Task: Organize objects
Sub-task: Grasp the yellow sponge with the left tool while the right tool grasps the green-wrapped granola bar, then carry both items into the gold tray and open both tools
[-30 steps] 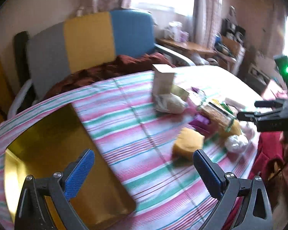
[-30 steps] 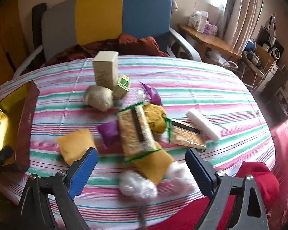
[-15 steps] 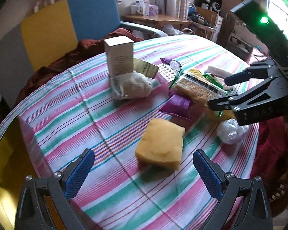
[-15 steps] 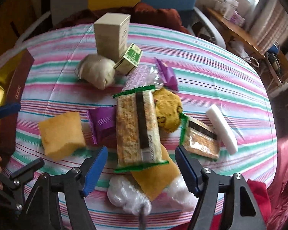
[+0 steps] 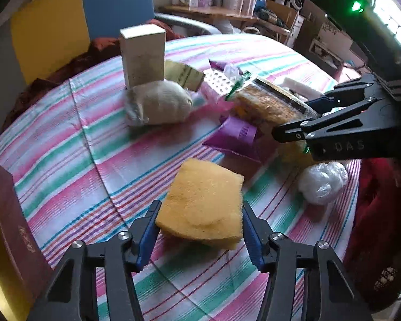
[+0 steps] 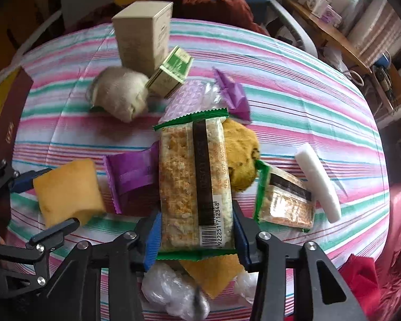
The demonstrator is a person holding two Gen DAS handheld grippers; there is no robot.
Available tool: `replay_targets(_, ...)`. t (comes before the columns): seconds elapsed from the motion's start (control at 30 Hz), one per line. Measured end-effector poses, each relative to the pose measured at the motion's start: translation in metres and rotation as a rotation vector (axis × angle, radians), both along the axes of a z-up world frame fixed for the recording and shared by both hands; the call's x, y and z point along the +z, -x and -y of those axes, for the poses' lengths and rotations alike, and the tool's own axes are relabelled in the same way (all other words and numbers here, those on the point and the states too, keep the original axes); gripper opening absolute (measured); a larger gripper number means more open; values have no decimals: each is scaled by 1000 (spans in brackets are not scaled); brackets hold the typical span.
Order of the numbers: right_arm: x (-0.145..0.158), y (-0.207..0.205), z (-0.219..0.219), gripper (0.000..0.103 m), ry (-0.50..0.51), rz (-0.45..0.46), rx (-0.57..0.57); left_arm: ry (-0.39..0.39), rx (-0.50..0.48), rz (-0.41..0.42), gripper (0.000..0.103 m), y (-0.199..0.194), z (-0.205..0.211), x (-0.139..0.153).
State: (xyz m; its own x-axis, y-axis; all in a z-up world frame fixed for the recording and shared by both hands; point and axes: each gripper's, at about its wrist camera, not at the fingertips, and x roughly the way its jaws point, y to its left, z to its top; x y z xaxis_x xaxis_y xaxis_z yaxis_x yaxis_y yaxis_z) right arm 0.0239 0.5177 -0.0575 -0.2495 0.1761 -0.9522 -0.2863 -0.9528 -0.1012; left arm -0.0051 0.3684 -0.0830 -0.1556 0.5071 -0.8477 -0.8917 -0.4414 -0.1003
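Yellow sponge (image 5: 203,200): lying near surface's (image 5: 66,139) front-left edge, sitting between left hand-held gripper's (image 5: 199,231) closing jaws, pads flanking its sides, apparently touching. Long cracker packet (image 6: 195,187): lying mid-pile, long axis running away from right hand-held gripper (image 6: 196,238), near end being squeezed by closing jaws.

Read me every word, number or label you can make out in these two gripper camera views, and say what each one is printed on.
"6922251712348": under the barcode on the long green-edged cracker packet.
"0577-65553038", faint: running along that packet's dark stripe; other digits beside it are unreadable.
"DAS", roughly: embossed on the black right gripper body.
Gold lettering on the dark red box wall: too blurred.
Print on the small green-and-white carton and tall beige box: too blurred.
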Motion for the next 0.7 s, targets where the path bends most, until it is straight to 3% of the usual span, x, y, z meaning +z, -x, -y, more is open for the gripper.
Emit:
replay_targets(0.3,36,-17,17,45,98,-175,-32,-147,92,-36,56,-9,51,51)
replay_targets(0.47,57,-12,58,45,183,-257,35,-181,249,-94,57,1,96,79)
replay_targets(0.7,61,25,144,45,285,-288,189,-176,539,-217,58,22,186,99)
